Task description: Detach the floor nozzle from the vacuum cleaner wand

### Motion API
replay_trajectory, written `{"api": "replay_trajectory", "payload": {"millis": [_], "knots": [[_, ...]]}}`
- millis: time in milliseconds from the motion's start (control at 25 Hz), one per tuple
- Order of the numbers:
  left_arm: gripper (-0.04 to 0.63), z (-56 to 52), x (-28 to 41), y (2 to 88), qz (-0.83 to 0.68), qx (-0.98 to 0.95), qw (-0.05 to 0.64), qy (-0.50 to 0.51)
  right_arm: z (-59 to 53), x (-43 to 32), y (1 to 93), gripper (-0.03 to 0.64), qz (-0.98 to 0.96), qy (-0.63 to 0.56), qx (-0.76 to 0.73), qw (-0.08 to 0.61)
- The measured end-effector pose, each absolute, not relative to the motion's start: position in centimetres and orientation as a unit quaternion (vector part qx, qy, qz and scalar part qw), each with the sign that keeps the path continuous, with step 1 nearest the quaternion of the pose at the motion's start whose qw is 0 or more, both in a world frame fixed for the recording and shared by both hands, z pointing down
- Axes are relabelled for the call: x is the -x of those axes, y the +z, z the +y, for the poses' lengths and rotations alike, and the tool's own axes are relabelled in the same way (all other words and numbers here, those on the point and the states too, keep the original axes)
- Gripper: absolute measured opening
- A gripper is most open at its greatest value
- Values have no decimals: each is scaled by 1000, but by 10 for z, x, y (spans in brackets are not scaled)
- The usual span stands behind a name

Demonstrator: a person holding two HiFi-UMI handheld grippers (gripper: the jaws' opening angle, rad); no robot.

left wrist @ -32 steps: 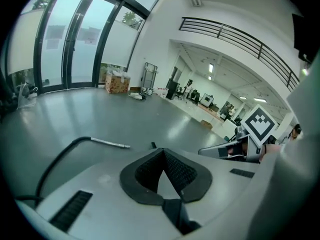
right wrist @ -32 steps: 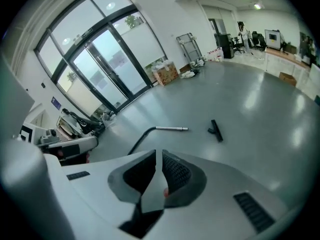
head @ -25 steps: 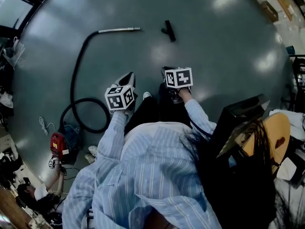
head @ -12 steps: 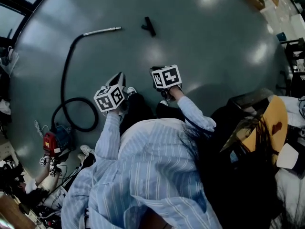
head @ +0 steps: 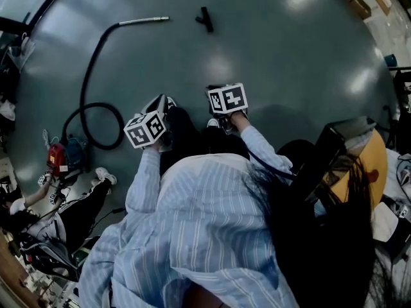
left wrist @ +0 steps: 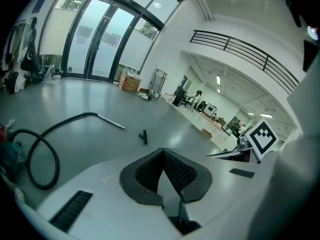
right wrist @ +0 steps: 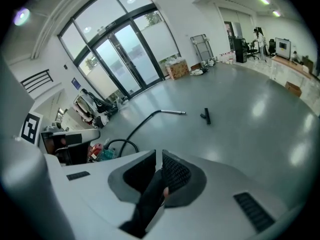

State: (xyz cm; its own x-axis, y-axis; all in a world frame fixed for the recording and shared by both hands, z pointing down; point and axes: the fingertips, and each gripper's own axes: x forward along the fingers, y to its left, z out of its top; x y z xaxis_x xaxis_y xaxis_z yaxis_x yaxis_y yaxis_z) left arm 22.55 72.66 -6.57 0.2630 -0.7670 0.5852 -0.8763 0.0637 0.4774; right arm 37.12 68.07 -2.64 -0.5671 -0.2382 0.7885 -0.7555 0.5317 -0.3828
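Our left gripper [left wrist: 163, 159] and right gripper [right wrist: 159, 170] are both closed on nothing — the nozzle [head: 205, 19] lies apart from the wand [head: 144, 21].

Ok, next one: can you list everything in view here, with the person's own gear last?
black floor nozzle: one, black, alone on the floor, apart from the wand
silver metal wand: one, silver, on the floor left of the nozzle
black hose: one, black, curving from the wand into a loop
red and blue vacuum cleaner body: one, on the floor by the loop
brown cardboard box: one, brown, far right
seated bystander: one, dark trousers, beside the vacuum body
glass doors: several panels, far wall
striped shirt: one, pale blue, on the person
left gripper: one, white, shut, empty
right gripper: one, white, shut, empty
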Motion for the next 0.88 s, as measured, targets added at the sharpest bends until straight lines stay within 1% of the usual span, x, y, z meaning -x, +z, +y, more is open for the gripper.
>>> {"api": "replay_trajectory", "payload": {"millis": [200,440,720,880], "knots": [[6,770,-219,-71,-628,-661,405,67,710,-359,-30,44,-818,362,-278,351],[6,795,-209,-78,-648,-651,392,59,734,-342,-34,44,-833,337,-248,362],[6,823,-195,-77,-641,-663,383,53,761,-324,-41,44,-843,313,-254,356],[6,864,-193,-80,-639,-664,385,58,793,-322,-41,44,-835,330,-260,356]]}}
